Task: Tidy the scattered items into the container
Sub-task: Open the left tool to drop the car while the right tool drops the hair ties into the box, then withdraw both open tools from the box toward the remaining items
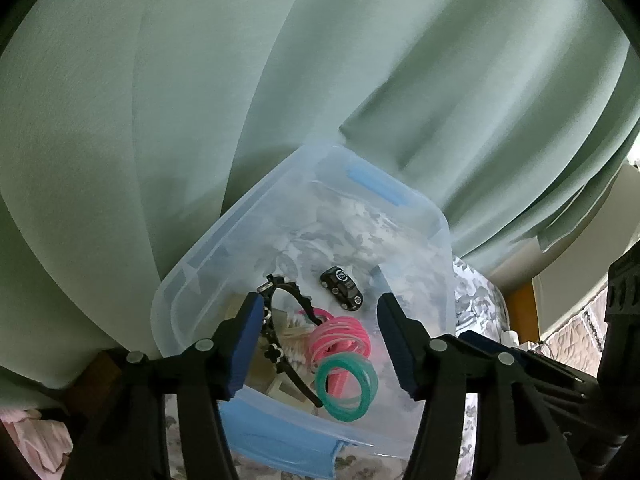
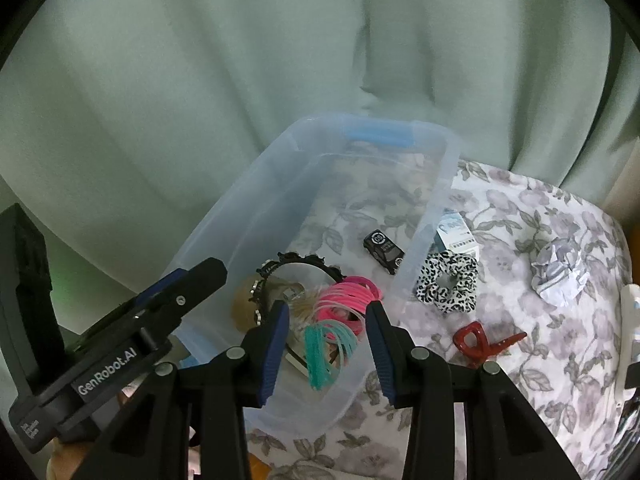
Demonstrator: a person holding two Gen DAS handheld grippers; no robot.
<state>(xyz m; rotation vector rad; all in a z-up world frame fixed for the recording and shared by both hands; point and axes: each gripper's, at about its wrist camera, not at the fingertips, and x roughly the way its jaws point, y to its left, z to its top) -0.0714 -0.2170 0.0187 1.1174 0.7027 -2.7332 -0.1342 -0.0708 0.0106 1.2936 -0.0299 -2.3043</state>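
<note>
Sits on a floral cloth, the clear container (image 2: 432, 208), already holding a black headband (image 2: 304, 262), pink rings (image 2: 348, 300), teal rings (image 2: 320, 356) and a toy car (image 2: 384, 251). Still outside, just right of that container: a leopard scrunchie (image 2: 448, 282), a crumpled paper (image 2: 560, 276) farther right, a red hair clip (image 2: 480, 340) nearer. Best done by swinging the right claw (image 2: 328, 350), jaws apart and empty above the container's near end, right onto the scrunchie, pinching its bulk; left claw (image 1: 320, 344) likewise apart, empty, kept clear.
</note>
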